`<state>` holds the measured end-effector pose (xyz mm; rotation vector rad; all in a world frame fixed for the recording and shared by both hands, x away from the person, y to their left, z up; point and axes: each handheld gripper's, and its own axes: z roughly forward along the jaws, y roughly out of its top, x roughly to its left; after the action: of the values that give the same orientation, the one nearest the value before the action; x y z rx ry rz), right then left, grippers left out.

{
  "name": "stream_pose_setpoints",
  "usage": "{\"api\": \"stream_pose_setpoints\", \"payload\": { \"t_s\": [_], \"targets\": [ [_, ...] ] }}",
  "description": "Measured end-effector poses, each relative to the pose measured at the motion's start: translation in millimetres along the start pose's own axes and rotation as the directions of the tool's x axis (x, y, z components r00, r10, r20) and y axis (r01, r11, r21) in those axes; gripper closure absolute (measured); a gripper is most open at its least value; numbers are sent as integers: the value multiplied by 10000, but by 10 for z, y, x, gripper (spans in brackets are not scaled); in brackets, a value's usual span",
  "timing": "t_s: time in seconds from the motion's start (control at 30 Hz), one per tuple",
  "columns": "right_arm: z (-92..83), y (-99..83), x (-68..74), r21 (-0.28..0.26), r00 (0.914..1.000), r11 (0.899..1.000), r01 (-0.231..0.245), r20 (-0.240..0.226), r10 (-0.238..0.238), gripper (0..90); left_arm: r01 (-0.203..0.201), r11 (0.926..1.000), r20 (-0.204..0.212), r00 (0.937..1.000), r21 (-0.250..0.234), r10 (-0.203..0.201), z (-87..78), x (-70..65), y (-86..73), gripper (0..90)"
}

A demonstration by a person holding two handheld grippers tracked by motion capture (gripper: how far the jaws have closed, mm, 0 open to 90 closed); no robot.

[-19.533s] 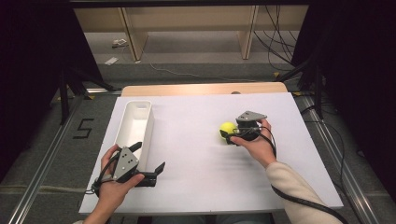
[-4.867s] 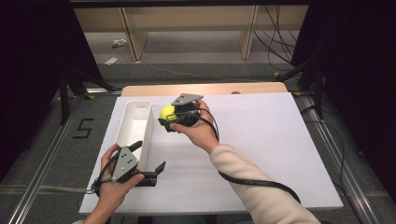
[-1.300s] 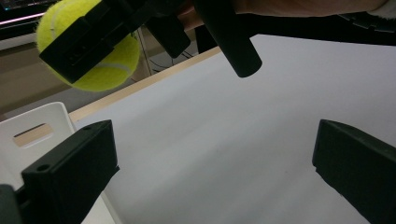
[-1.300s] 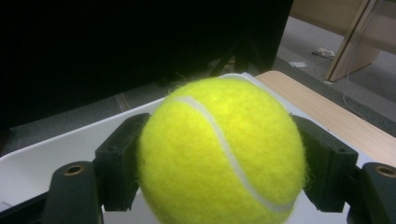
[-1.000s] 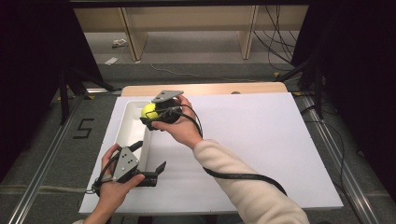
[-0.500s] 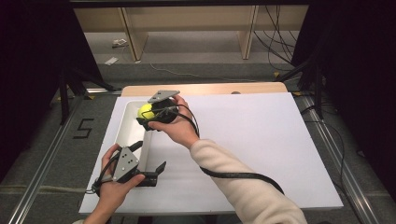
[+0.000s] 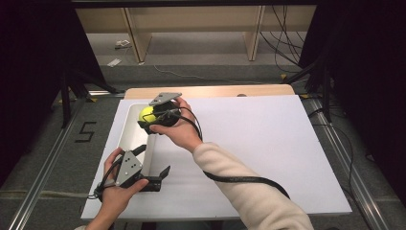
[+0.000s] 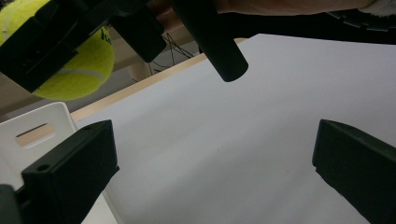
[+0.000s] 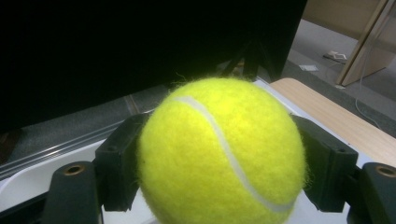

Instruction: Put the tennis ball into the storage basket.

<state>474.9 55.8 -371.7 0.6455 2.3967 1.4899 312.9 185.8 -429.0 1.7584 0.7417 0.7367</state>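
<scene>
My right gripper (image 7: pixel 146 118) is shut on a yellow tennis ball (image 7: pixel 147 114) and holds it in the air over the far part of a long white bin (image 7: pixel 128 130) at the table's left. In the right gripper view the tennis ball (image 9: pixel 219 154) sits squeezed between both black jaws, with the white bin (image 9: pixel 28 182) below. My left gripper (image 7: pixel 152 163) rests open on the white table near the front edge, beside the bin's near end. In the left gripper view its jaws stand wide apart, and the ball (image 8: pixel 77 65) hangs at the upper left above the bin (image 8: pixel 39 133).
The white tabletop (image 7: pixel 268 143) stretches wide to the right of the bin. A wooden strip (image 7: pixel 215 91) runs along its far edge. Black stands and cables (image 7: pixel 321 72) flank the table on the floor. The right arm's sleeve (image 7: pixel 239 191) crosses the front middle.
The right gripper has carried the tennis ball from the table's right side leftward to above the bin, still drifting slightly left in the last second. The left gripper has stayed put.
</scene>
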Motion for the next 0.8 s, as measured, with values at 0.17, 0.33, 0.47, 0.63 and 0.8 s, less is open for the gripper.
{"api": "stream_pose_setpoints", "payload": {
  "t_s": [0.17, 0.33, 0.47, 0.63, 0.8],
  "targets": [
    [16, 12, 12, 9, 10000, 10000, 2, -45, -2, 270, 3, 10000, -1, 10000, -4, -3, 0, 0, 1, 0],
    [36, 14, 31, 23, 10000, 10000, 9, -79, -8, 270, 24, 10000, -16, 10000, -9, -24, -1, -3, 2, 0],
    [47, 23, 43, 45, 9999, 10000, 42, -134, -41, 270, 19, 10000, -20, 10000, -1, -19, 0, -3, 2, 0],
    [60, 37, 51, 31, 9999, 10000, 59, -138, -58, 270, 16, 10000, -19, 10000, 0, -16, -1, -2, 1, 0],
    [73, 43, 64, 42, 9999, 10000, 60, -144, -60, 270, 24, 10000, -24, 10000, -10, -24, -2, -3, 3, 0]
  ]
}}
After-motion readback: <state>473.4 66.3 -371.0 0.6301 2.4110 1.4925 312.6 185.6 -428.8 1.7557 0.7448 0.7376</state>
